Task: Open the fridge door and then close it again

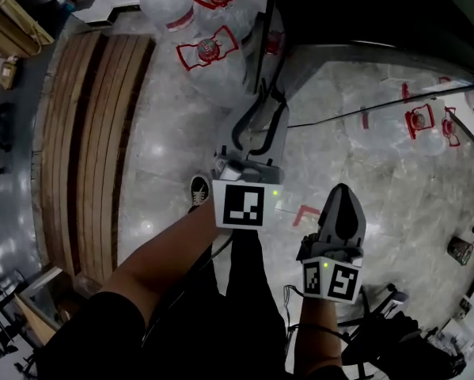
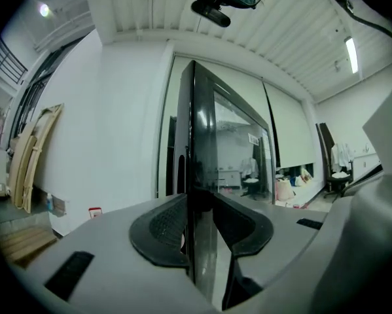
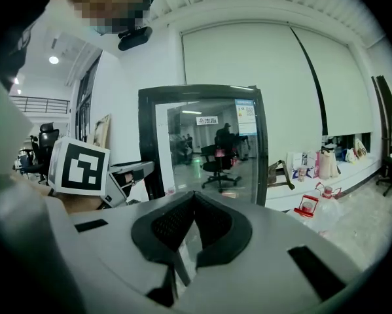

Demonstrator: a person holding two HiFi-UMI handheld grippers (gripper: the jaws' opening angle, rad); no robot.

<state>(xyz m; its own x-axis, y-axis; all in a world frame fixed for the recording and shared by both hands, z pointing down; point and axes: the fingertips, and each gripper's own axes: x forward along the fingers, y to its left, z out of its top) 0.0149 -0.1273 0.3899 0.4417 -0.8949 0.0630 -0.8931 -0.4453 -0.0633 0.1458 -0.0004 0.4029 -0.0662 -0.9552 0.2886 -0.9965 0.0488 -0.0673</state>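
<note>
The fridge door (image 1: 355, 50) is a dark-framed glass pane that stands swung away from the black fridge (image 1: 363, 6). My left gripper (image 1: 260, 105) is held level at the door's free edge. In the left gripper view that edge (image 2: 197, 142) runs upright between the two pads, and the left gripper (image 2: 199, 224) is shut on it. The right gripper view faces the glass door (image 3: 205, 142) and shows the left gripper (image 3: 127, 175) at its left edge. My right gripper (image 1: 341, 200) hangs in the air nearer me, shut (image 3: 194, 198) and holding nothing.
Several large water jugs (image 1: 209, 54) with red handles stand on the marble floor left of the fridge, and another jug (image 3: 320, 205) stands to the right. Wooden planks (image 1: 94, 133) lie at the left. My shoe (image 1: 199, 190) is under the left arm.
</note>
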